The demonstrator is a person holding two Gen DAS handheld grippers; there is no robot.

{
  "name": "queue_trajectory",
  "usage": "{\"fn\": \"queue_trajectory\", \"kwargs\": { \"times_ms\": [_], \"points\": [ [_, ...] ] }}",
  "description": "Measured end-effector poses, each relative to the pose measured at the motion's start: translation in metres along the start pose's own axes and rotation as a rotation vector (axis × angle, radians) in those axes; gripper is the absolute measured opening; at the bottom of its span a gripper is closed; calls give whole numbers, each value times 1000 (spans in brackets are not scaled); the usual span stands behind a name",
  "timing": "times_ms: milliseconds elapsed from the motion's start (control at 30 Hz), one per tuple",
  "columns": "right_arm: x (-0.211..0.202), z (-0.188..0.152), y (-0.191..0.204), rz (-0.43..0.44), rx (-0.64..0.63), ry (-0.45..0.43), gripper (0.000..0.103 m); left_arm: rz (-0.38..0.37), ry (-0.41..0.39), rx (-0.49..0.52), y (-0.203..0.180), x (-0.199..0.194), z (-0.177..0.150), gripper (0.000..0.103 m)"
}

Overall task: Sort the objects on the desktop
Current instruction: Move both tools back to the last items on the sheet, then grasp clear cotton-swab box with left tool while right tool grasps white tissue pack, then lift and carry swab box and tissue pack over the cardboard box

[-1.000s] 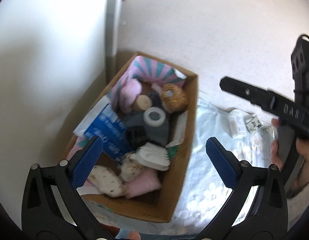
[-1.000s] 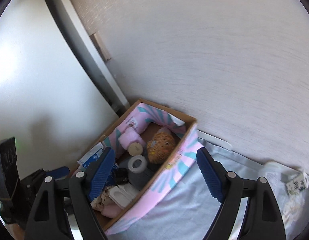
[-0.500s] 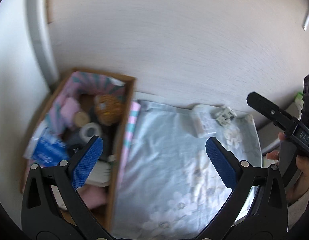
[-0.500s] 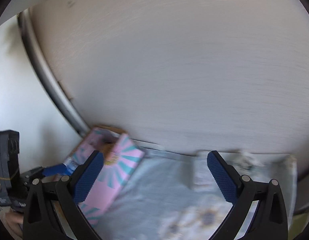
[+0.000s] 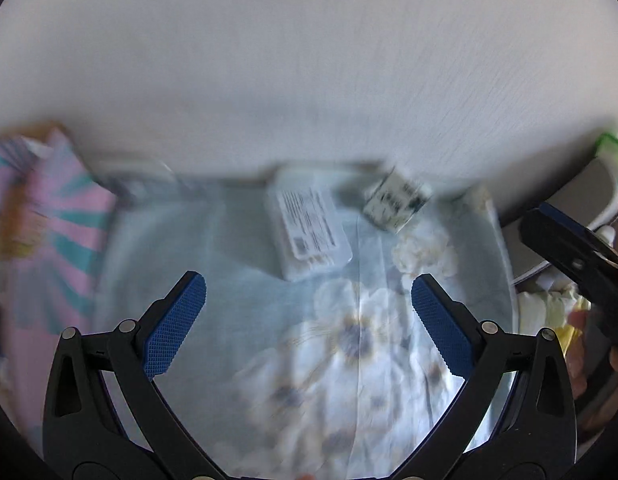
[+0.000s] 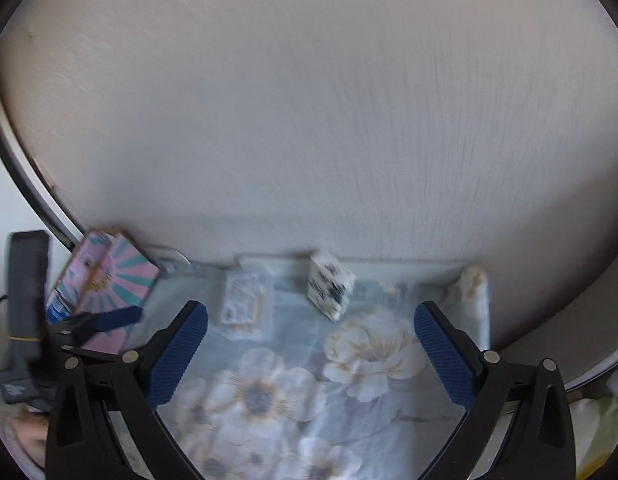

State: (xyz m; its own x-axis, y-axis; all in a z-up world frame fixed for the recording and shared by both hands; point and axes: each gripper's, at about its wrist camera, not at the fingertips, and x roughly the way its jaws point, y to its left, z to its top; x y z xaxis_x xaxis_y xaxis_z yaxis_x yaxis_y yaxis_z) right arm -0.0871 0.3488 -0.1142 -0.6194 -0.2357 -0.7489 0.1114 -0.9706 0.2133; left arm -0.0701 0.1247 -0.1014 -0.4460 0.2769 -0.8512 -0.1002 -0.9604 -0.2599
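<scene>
While the left wrist view is blurred, the left claw stands spread and empty above the pale blue floral cloth; a flat clear plastic case with a printed label and a small white patterned carton remain unsorted near the wall. From the right wrist view, the right claw is spread wide, jaws just opened, empty; the pink-and-teal striped cardboard box sits at left.

cloth: soft floral fabric | clear case: glossy plastic | wall: matt, grained
</scene>
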Motion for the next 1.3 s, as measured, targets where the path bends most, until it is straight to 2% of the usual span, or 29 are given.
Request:
{"fn": "queue_trajectory", "kwargs": {
  "times_ms": [67,233,433,533,600,667,733,800,833,867,900,967,1067,1300],
  "points": [
    [21,-4,-13,18,1,35,103,30,18,-38,-1,29,-3,102],
    [65,-10,-30,28,0,72,103,95,-20,-101,5,64,0,102],
    [93,-10,-26,44,-36,63,97,133,-34,-96,4,76,4,100],
    [100,-7,-26,55,-33,50,93,117,-31,-125,7,77,4,98],
    [104,-6,-27,60,-31,57,88,109,-37,-126,6,77,4,98],
    [108,-5,-28,71,-31,66,77,115,-41,-115,5,76,4,96],
    [110,-5,-28,73,-43,68,67,123,-44,-96,2,75,5,90],
    [112,-5,-28,67,-50,70,58,119,-49,-78,0,73,6,76],
    [113,-5,-29,68,-50,70,50,108,-51,-70,0,73,6,73],
    [113,-6,-29,78,-45,70,44,99,-54,-60,-2,71,6,64],
    [112,-6,-29,90,-40,67,40,100,-56,-53,-2,70,5,64],
    [109,-6,-27,86,-45,61,24,94,-59,-53,-1,68,4,63],
    [107,-7,-24,75,-48,52,19,87,-62,-62,2,65,4,63],
    [93,-12,-24,54,-24,31,18,87,-60,-36,5,49,0,62]
  ]
}}
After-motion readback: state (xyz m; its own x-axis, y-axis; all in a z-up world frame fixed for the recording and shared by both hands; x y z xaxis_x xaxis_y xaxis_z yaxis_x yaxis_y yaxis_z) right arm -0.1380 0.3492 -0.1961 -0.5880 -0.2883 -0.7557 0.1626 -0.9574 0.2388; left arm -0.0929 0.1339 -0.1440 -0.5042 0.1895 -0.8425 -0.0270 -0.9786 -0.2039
